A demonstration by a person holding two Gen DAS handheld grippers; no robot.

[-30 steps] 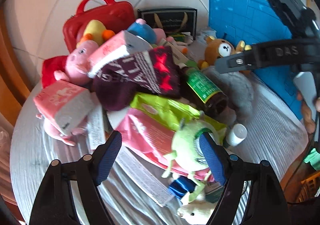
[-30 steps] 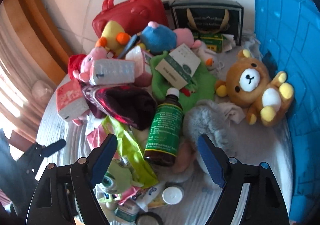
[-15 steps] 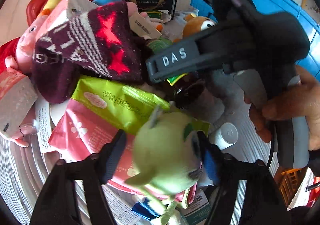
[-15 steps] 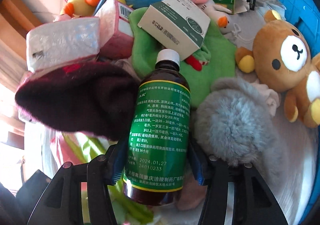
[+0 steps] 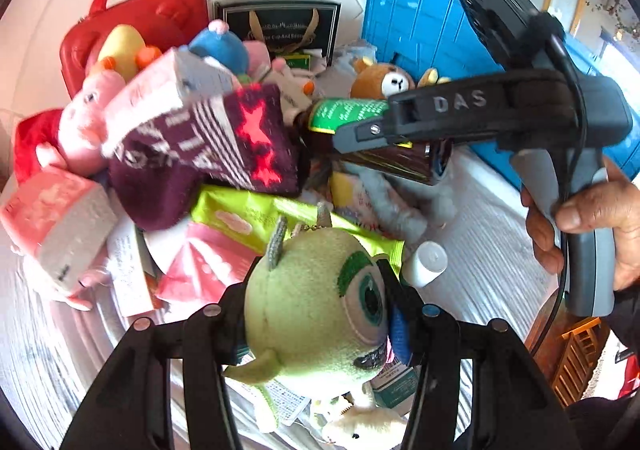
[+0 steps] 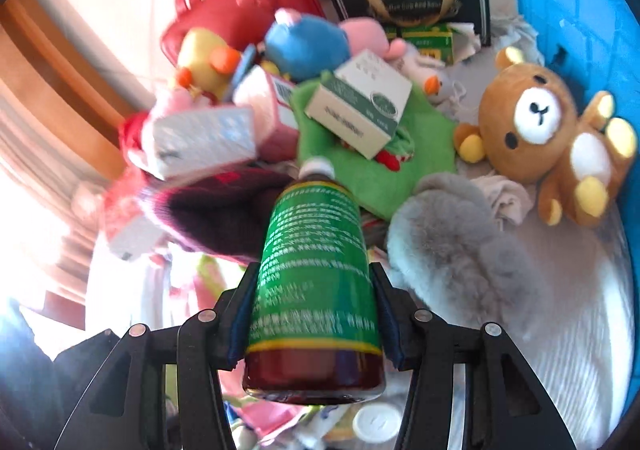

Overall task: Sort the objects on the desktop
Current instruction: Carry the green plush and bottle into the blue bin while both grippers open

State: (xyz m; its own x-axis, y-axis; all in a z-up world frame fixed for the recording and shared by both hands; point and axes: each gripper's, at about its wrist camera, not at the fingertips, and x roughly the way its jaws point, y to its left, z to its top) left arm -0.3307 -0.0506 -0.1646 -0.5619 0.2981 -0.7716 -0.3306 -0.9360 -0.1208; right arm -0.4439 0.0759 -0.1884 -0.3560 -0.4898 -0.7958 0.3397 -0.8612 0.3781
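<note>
On the left we have the left gripper (image 5: 316, 326) clamped on the round lime-green one-eyed plush monster (image 5: 316, 314). Its blue pads press into the soft body from either side, the jaws closing the last little bit at a middling width, and the toy's single eye faces toward the right pad. The plush sits squarely between the fingers, its small grey horns pointing away from us toward the pile, above a lime-green soft wipes packet (image 5: 280, 216) and a pink wipes packet (image 5: 208, 266) on the pale striped tabletop (image 5: 488, 218).

Moving right, the right gripper (image 6: 314, 314) has hold of the brown glass medicine bottle with the green label (image 6: 316, 258). Its pads bear on the lower part of the label, near the base, and the jaws are likewise about half open, stopped by the bottle's width. What the next move turns on, we judge, is the bottle's long axis: it runs straight out along the gripper's fingers, white cap (image 6: 316, 167) farthest away and heavy base nearest the camera. So the bottle may want to pivot cap-down as it is carried.

Farther right stands the blue ribbed plastic crate (image 6: 592, 10), just beyond the brown teddy bear plush (image 6: 536, 130) and the grey furry slipper (image 6: 452, 234). If it is the sorting bin, it lies nearer the right gripper than the left.
</note>
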